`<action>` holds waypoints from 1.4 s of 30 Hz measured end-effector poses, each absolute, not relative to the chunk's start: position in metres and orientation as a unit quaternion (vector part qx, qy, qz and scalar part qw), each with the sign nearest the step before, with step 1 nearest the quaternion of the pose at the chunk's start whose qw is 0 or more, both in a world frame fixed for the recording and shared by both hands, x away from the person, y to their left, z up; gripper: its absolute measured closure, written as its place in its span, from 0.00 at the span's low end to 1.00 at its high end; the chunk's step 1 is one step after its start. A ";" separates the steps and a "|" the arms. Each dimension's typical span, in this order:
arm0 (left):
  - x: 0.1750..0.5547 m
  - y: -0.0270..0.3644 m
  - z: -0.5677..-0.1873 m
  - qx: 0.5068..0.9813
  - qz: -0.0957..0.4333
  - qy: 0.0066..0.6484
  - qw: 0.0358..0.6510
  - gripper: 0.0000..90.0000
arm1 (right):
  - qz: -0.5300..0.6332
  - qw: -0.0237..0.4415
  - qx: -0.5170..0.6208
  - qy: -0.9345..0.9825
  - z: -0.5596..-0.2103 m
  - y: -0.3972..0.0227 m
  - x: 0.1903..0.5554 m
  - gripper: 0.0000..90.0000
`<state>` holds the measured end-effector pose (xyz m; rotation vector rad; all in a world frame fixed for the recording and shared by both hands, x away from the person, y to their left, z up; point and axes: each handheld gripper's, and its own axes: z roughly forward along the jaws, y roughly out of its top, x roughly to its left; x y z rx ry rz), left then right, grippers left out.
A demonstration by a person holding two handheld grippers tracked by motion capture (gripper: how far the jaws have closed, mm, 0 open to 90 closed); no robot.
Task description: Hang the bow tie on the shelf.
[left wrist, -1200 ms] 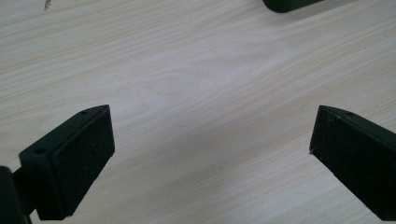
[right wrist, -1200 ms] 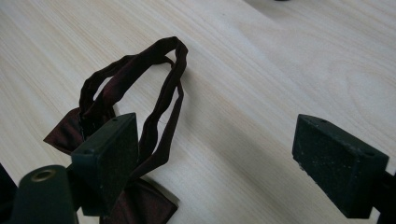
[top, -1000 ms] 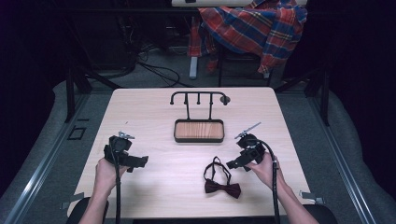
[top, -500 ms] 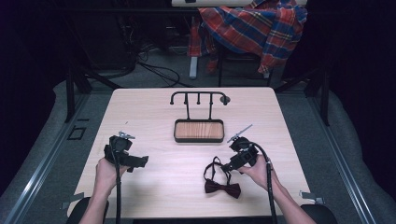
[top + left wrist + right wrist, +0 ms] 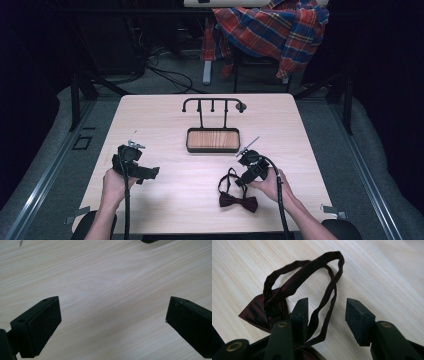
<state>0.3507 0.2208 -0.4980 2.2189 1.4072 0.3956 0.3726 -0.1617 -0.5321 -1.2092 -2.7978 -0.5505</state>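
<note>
On the table [image 5: 165, 120] a wood-floored tray [image 5: 213, 140] lies bare; both hand-held grippers gape, right one [image 5: 327, 312] straddling the bow tie's strap [image 5: 329, 293].

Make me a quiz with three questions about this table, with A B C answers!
1. Where does the bow tie lie?
A. In the wooden tray
B. On the table by the right tongs
C. On the rack

2. What colour is the bow tie?
A. Dark red
B. Yellow
C. Blue

3. How are the right tongs?
A. Shut on the rack
B. Holding the tray
C. Open, strap loop between the jaws

Answers: 1 B, it lies on the table near the person's right hand. 2 A, the fabric looks maroon. 3 C, a gap shows between the jaws.
</note>
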 end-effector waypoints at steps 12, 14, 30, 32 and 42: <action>0.351 0.220 -0.498 0.813 0.150 0.512 0.234 0.00 | -0.170 0.026 -0.387 -0.906 -0.533 -0.158 0.371 0.70; 0.351 0.220 -0.498 0.813 0.149 0.512 0.234 0.00 | -0.160 0.024 -0.382 -0.910 -0.533 -0.158 0.372 0.72; 0.350 0.217 -0.499 0.820 0.152 0.504 0.227 0.00 | -0.153 0.010 -0.383 -0.911 -0.536 -0.155 0.370 0.90; 0.350 0.217 -0.499 0.820 0.153 0.503 0.227 0.00 | -0.150 0.011 -0.384 -0.911 -0.537 -0.155 0.370 0.92; 0.349 0.216 -0.499 0.823 0.147 0.498 0.232 0.00 | -0.134 -0.013 -0.375 -0.917 -0.540 -0.152 0.369 0.87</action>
